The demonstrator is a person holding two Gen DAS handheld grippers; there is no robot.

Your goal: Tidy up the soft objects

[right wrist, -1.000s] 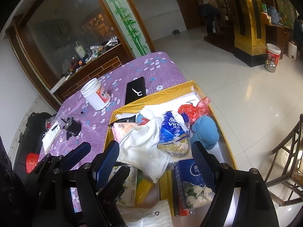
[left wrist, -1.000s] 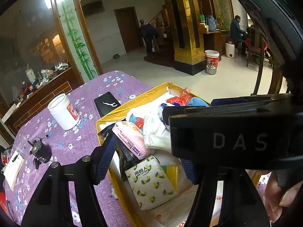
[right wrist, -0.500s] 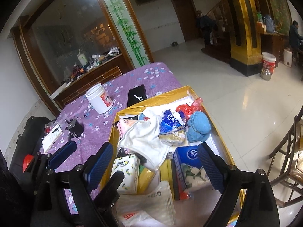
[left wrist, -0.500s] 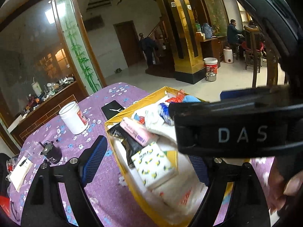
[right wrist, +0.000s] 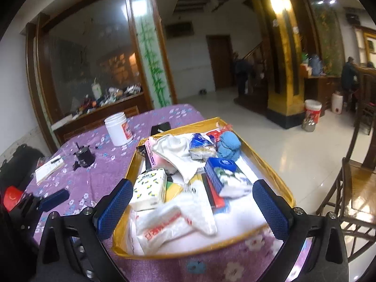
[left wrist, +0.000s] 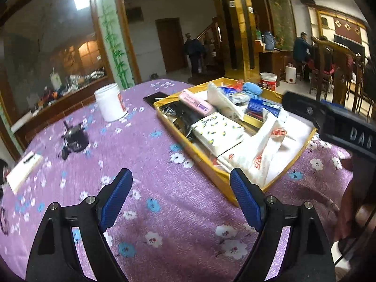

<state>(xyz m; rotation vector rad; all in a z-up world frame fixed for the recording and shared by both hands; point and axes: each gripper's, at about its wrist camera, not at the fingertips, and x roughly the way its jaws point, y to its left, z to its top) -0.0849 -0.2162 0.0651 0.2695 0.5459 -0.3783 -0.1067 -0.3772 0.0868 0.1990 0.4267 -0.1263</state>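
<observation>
A yellow tray (right wrist: 270, 164) (left wrist: 202, 157) on the purple flowered tablecloth holds soft things: a white tissue pack with yellow marks (right wrist: 149, 189) (left wrist: 217, 130), a blue tissue pack (right wrist: 225, 176), a white cloth (right wrist: 178, 150), a blue knitted piece (right wrist: 229, 144), a pink pack (left wrist: 196, 101), and a white plastic bag with red print (right wrist: 169, 223) (left wrist: 260, 150). My left gripper (left wrist: 181, 199) is open and empty above the cloth, left of the tray. My right gripper (right wrist: 192, 209) is open and empty over the tray's near end.
A white jar (left wrist: 110, 102) (right wrist: 118, 128), a black phone (left wrist: 155, 97), a small black device (left wrist: 74, 138) (right wrist: 83, 157) and a notepad (left wrist: 23, 166) lie on the table left of the tray. A wooden chair (right wrist: 352, 188) stands at the right.
Both grippers have pulled back and away from the tray. The left one has swung left, over bare tablecloth. Both stayed open and empty.
</observation>
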